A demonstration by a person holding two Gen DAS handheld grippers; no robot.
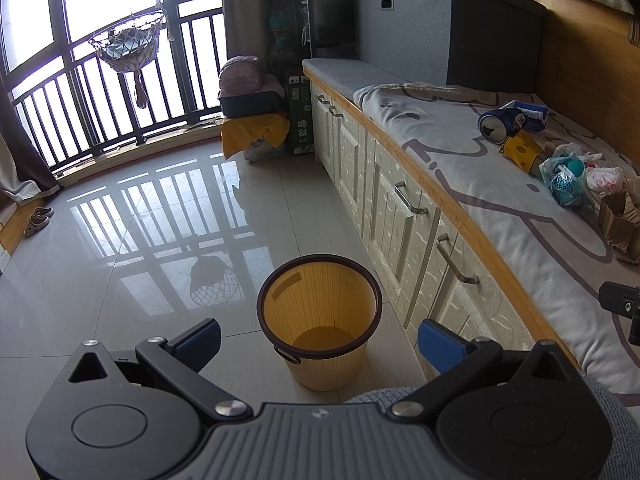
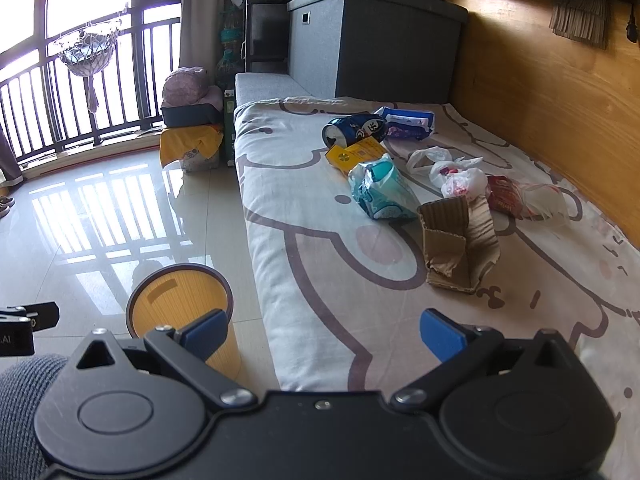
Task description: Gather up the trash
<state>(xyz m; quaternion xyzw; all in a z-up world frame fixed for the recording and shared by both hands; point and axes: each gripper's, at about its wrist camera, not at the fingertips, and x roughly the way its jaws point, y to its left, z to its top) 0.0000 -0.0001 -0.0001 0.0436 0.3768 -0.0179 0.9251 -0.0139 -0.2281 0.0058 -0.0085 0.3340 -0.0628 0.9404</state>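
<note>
Hovering empty, both the left tongs (image 1: 319,339) and right tongs (image 2: 323,333) gape wide; the yellow wastebasket (image 1: 319,320) stands on the tiled floor (image 1: 132,240) beside the cushioned bench, where a crushed can (image 2: 354,129), tissue pack (image 2: 380,192) and torn cardboard (image 2: 458,240) lie

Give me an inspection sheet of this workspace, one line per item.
Surface: cartoon-print padded bench mat, trash toward the wall side.
Job's things: empty yellow ribbed plastic bin on the floor beside the bench; crushed blue drink can, yellow card box, teal plastic wrapper, white plastic bags, torn brown cardboard box, red snack packet.
Clutter: blue wipes pack.
Grippers: left gripper and right gripper open, holding nothing.
Cables: nothing seen.
Surroundings: grey storage box, white cabinet doors.
</note>
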